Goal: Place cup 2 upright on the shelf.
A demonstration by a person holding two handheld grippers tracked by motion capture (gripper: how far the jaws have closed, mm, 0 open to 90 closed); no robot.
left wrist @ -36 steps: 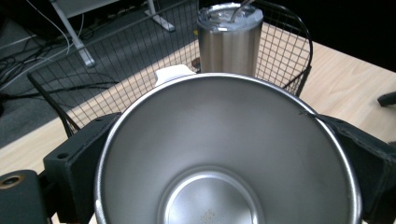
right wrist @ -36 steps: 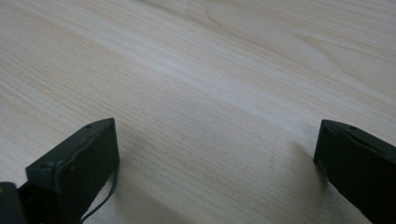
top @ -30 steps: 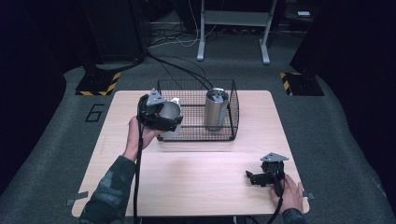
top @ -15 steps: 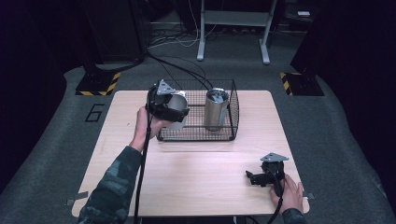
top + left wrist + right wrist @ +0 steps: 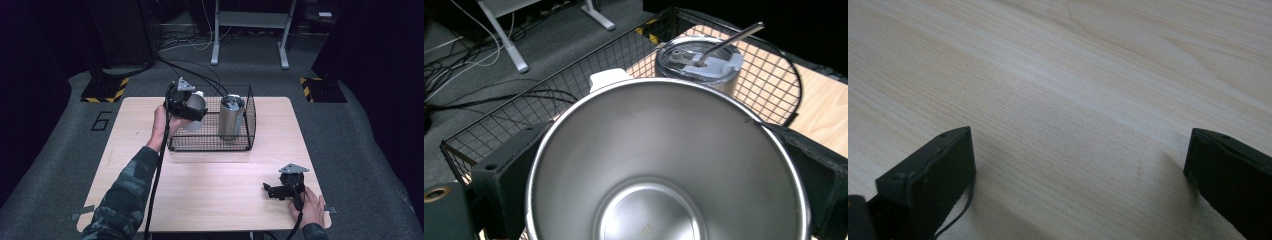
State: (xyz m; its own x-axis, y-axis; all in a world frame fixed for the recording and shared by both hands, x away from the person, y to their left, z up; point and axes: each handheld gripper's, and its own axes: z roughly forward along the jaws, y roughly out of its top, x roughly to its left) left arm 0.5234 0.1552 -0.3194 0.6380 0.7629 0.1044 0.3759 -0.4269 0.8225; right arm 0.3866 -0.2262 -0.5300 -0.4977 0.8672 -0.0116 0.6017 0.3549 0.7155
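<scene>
A person sits at a light wooden worktop (image 5: 200, 185) and holds a gripper in each hand. The left gripper (image 5: 187, 103) is lifted up over the left end of a black wire basket (image 5: 210, 145) that sits at the back of the worktop. Its fingers (image 5: 506, 165) are pinching a shiny steel cup (image 5: 664, 165), one on each side of the rim. The cup is open on top and has nothing in it, and you can look right down to its round bottom. A small white piece (image 5: 609, 78) sticks up just behind the far rim of the cup. In the high view the cup (image 5: 194, 107) is tipped on its side in the air, at the top of the basket's left end. Inside the basket, toward its right side, a steel tumbler (image 5: 231, 117) stands up straight. It has a clear lid (image 5: 699, 57) and a metal straw (image 5: 729, 42) that leans out of the lid. The tumbler is near the held cup but is not touching it. The right gripper (image 5: 272, 191) rests low on the worktop near the front right corner, with the person's right hand (image 5: 310, 207) behind it. Its fingers (image 5: 930, 175) are spread wide apart, with only bare wood between them. A black cable (image 5: 155, 185) hangs down from the left gripper along the person's patterned sleeve (image 5: 125, 195). Dark cables (image 5: 200, 75) lie on the grey floor behind the worktop.
</scene>
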